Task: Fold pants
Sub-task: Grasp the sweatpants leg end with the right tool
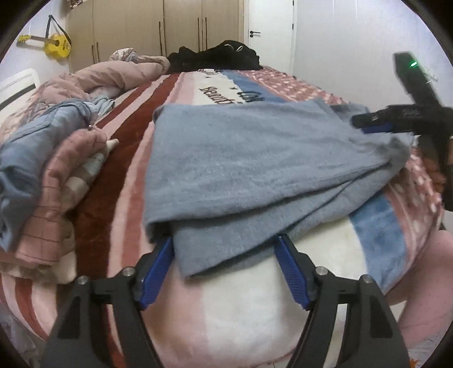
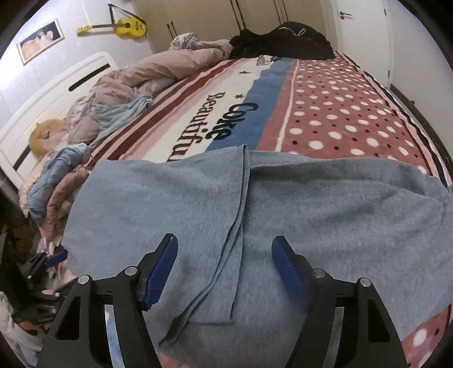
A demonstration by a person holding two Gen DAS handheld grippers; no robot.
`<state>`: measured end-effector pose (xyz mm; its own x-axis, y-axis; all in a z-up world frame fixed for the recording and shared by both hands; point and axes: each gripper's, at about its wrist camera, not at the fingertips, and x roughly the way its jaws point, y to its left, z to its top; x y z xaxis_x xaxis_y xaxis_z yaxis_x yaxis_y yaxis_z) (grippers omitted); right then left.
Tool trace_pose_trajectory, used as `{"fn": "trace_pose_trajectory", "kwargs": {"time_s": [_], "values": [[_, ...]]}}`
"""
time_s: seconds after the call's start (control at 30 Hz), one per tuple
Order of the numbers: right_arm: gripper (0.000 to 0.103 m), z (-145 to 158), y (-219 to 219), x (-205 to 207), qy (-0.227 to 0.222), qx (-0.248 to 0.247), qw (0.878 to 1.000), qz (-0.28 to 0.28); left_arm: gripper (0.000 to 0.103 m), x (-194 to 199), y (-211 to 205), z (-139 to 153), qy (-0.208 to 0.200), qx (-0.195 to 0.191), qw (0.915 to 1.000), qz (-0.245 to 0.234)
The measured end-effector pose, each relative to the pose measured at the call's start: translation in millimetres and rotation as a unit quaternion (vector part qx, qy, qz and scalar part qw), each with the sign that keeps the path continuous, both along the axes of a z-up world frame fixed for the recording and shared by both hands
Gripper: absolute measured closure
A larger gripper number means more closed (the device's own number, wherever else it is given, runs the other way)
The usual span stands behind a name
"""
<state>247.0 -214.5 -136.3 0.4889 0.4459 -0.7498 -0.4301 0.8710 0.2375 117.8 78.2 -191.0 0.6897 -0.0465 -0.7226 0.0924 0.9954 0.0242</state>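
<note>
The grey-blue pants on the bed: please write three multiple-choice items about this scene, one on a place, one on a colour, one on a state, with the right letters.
1. Where do the grey-blue pants lie?
A. on the patterned blanket
B. on the floor
C. on a chair

2. What colour is the guitar on the wall?
A. red
B. yellow
C. black

3. How stands the right gripper?
A. shut on cloth
B. out of view
C. open over the pants

Key: 1 A, blanket shows around them; 2 B, its body is yellow; 3 C, its blue pads stand apart.
</note>
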Motion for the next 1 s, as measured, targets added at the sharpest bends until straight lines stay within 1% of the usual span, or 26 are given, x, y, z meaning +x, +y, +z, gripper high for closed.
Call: {"fn": "trace_pose_trajectory", "kwargs": {"time_s": [0.07, 0.1, 0.13, 0.17, 0.2, 0.23, 0.27, 0.3, 0.33, 0.4, 0.47, 0.57, 0.6, 0.63, 0.67, 0.7, 0.73, 0.77, 0.8, 0.87, 0.93, 1.0], "values": [[0.037, 3.4, -4.5, -6.6, -0.007, -0.002, 1.000, -0.002, 0.033, 7.9, -5.5, -4.4, -0.008, 0.023, 0.9997, 0.010], [0.037, 4.7, -7.3, -8.6, -0.008, 0.000, 1.000, -0.004, 0.033, 10.4, -6.7, -5.8, -0.010, 0.029, 0.9994, 0.014], [0.037, 6.1, -11.3, -10.7, -0.009, 0.004, 1.000, -0.007, 0.037, 12.8, -7.3, -6.3, -0.010, 0.031, 0.9993, 0.017], [0.037, 7.3, -14.5, -13.3, -0.009, 0.010, 1.000, -0.010, 0.042, 15.4, -7.8, -5.4, -0.013, 0.032, 0.9991, 0.024], [0.037, 8.8, -18.0, -15.0, -0.010, 0.014, 1.000, -0.012, 0.062, 16.5, -7.1, -3.9, -0.016, 0.033, 0.9989, 0.028], [0.037, 11.2, -22.8, -17.1, -0.013, 0.019, 1.000, -0.017, 0.077, 18.6, -8.0, -1.8, -0.019, 0.038, 0.9987, 0.029], [0.037, 12.9, -27.0, -18.2, -0.016, 0.021, 0.999, -0.022, 0.080, 21.7, -8.8, 0.4, -0.020, 0.045, 0.9982, 0.032], [0.037, 16.1, -34.6, -20.6, -0.021, 0.024, 0.999, -0.032, 0.085, 24.8, -10.0, 2.3, -0.024, 0.055, 0.9975, 0.037], [0.037, 19.3, -42.8, -23.1, -0.025, 0.029, 0.998, -0.043, 0.087, 27.6, -10.8, 2.6, -0.027, 0.065, 0.9967, 0.040], [0.037, 25.7, -63.0, -28.7, -0.029, 0.045, 0.997, -0.063, 0.087, 35.6, -8.4, 2.8, -0.032, 0.084, 0.9946, 0.051], [0.037, 29.8, -88.4, -37.7, -0.024, 0.065, 0.994, -0.086, 0.087, 41.0, -1.4, 3.4, -0.032, 0.083, 0.9940, 0.063], [0.036, 30.8, -124.5, -54.1, -0.014, 0.082, 0.989, -0.119, 0.086, 44.8, 7.9, 5.4, -0.031, 0.078, 0.9934, 0.078], [0.034, 29.0, -139.6, -60.3, -0.008, 0.085, 0.987, -0.137, 0.083, 43.0, 8.0, 6.5, -0.028, 0.076, 0.9936, 0.079], [0.028, 25.2, -154.3, -65.8, 0.002, 0.089, 0.984, -0.154, 0.079, 42.1, 6.8, 7.3, -0.023, 0.075, 0.9940, 0.076], [0.025, 22.5, -162.5, -68.9, 0.009, 0.092, 0.982, -0.162, 0.076, 38.8, 5.8, 8.9, -0.015, 0.072, 0.9949, 0.068], [0.021, 16.4, -173.4, -72.8, 0.020, 0.101, 0.980, -0.172, 0.064, 38.5, 5.7, 10.6, -0.012, 0.064, 0.9959, 0.062], [0.021, 8.5, -183.4, -76.0, 0.033, 0.112, 0.977, -0.180, 0.050, 34.9, 6.2, 12.6, -0.010, 0.053, 0.9969, 0.058], [0.021, 2.9, -189.0, -77.2, 0.041, 0.119, 0.975, -0.184, 0.045, 29.5, 6.2, 16.6, -0.011, 0.039, 0.9979, 0.051], [0.021, -5.2, -195.1, -77.7, 0.050, 0.129, 0.972, -0.191, 0.042, 23.4, 6.3, 21.5, -0.015, 0.024, 0.9986, 0.046], [0.019, -17.9, -204.0, -73.9, 0.062, 0.160, 0.965, -0.199, 0.042, 14.6, 5.7, 31.8, -0.019, 0.008, 0.9987, 0.046], [0.013, -22.5, -208.9, -66.0, 0.054, 0.203, 0.957, -0.199, 0.042, 10.1, 7.4, 40.7, -0.028, -0.012, 0.9984, 0.047], [0.011, -22.8, -211.6, -55.9, 0.043, 0.232, 0.950, -0.203, 0.041, 8.6, 9.5, 51.7, -0.039, -0.041, 0.9973, 0.046]]}}
